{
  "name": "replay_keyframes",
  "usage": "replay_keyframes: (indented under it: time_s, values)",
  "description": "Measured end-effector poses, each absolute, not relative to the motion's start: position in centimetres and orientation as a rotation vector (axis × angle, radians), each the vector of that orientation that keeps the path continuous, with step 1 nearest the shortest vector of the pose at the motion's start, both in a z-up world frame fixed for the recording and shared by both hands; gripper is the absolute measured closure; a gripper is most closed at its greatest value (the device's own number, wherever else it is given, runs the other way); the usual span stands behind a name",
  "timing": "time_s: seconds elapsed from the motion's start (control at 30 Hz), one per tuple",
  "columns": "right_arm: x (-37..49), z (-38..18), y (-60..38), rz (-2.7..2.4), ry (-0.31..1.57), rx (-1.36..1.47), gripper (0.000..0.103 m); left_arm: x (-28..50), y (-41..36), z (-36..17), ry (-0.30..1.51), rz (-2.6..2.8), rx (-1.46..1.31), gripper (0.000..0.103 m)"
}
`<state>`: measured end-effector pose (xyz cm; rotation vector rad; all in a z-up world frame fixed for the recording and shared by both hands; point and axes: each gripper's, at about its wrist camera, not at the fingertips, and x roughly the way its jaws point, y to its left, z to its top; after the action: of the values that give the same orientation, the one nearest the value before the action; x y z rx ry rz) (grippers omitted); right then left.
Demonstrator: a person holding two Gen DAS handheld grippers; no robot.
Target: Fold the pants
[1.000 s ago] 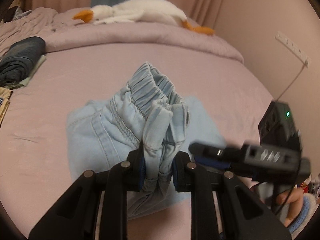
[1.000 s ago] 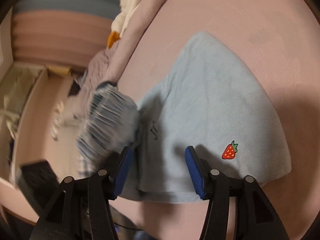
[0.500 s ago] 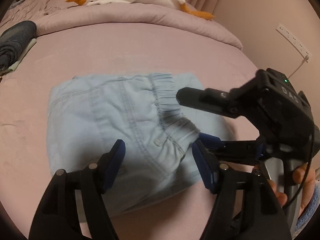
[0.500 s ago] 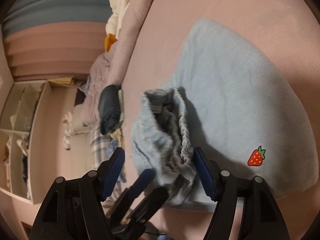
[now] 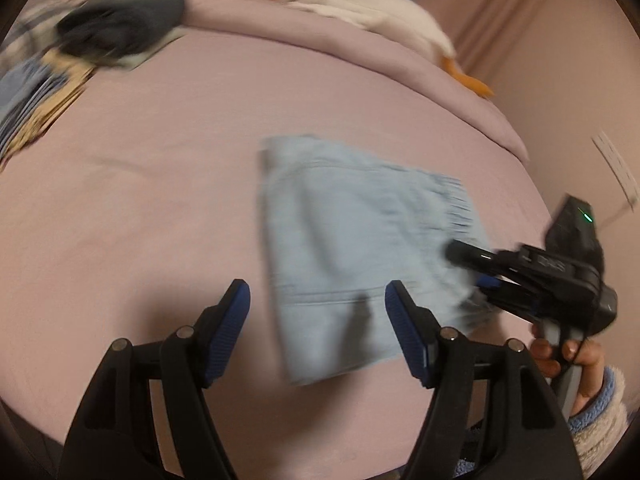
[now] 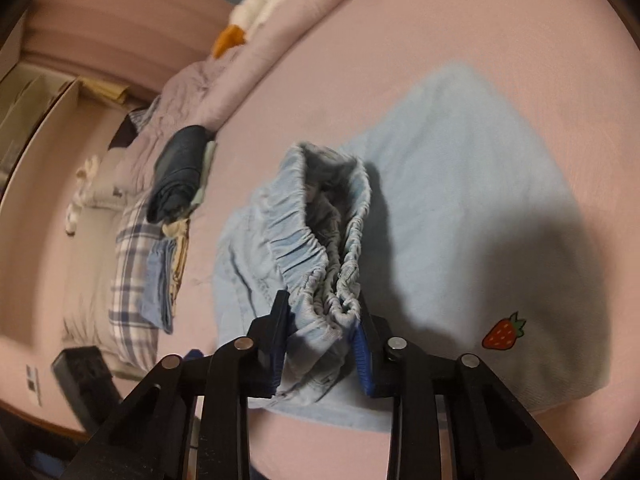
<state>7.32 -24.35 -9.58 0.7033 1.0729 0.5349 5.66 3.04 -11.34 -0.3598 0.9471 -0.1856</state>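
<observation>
The pants (image 6: 440,208) lie on the bed (image 5: 160,168), already folded small. My right gripper (image 6: 322,320) pinches the stretchy waistband bunched between its jaws. My left gripper (image 5: 318,312) is spread wide, holding nothing. I think one last fold is left.

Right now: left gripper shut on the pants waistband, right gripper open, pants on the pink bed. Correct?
Sides are swapped. The right wrist view shows the right gripper shut on the waistband of the pants. The left wrist view shows the left gripper open. The pants do lie on the pink bed.
</observation>
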Motion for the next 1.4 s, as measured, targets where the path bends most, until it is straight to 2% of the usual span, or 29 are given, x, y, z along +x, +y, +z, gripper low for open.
replay_keyframes:
  time_s: [0.17,0.27,0.57,0.67,0.7,0.8,0.9,0.93,0.97,1.0,1.03,1.07,1.27,1.33,1.4]
  values:
    - [6.5,-5.0,-28.1,0.547,0.912,0.700,0.074,5.2,4.7,-11.5,0.947,-0.138,-0.396,0.033]
    - [6.1,-4.1,-31.3,0.507,0.872,0.697,0.074,5.3,4.4,-11.4,0.943,-0.142,-0.391,0.033]
    - [7.1,-12.0,-33.4,0.330,1.071,0.673,0.073,8.2,1.1,-11.2,0.946,-0.203,-0.296,0.033]
    - [7.0,-10.8,-34.1,0.313,1.052,0.623,0.060,9.8,-0.8,-10.4,0.924,-0.238,-0.231,0.034]
    - [6.8,-10.1,-34.2,0.288,1.035,0.580,0.053,10.4,-1.1,-10.3,0.917,-0.247,-0.216,0.035]
    - [5.4,-7.3,-34.8,0.212,0.925,0.442,0.050,12.1,-1.9,-9.4,0.889,-0.268,-0.192,0.035]
    - [4.3,-5.4,-32.8,0.312,0.829,0.345,0.050,14.2,-2.5,-9.1,0.881,-0.288,-0.197,0.044]
    - [4.0,-5.2,-31.5,0.372,0.815,0.310,0.050,15.0,-2.7,-9.1,0.884,-0.299,-0.200,0.053]
    - [3.8,-5.2,-30.4,0.429,0.808,0.278,0.054,15.8,-2.8,-9.2,0.892,-0.306,-0.198,0.068]
    - [3.5,-5.4,-28.6,0.499,0.809,0.241,0.066,17.0,-3.0,-9.7,0.913,-0.317,-0.194,0.083]
    - [3.4,-5.7,-27.2,0.549,0.816,0.212,0.074,17.6,-3.0,-10.1,0.929,-0.317,-0.192,0.089]
    - [3.4,-6.2,-25.1,0.609,0.832,0.179,0.077,18.4,-3.0,-10.6,0.948,-0.310,-0.190,0.095]
    - [3.3,-9.1,-17.4,0.755,0.905,0.011,0.080,21.6,-2.6,-14.1,1.053,-0.282,-0.187,0.095]
    - [2.8,-11.0,-16.3,0.747,0.961,-0.079,0.082,22.0,-2.7,-14.2,1.037,-0.289,-0.166,0.096]
    - [2.0,-11.1,-16.7,0.751,0.937,-0.100,0.082,22.3,-2.5,-14.2,1.028,-0.289,-0.172,0.098]
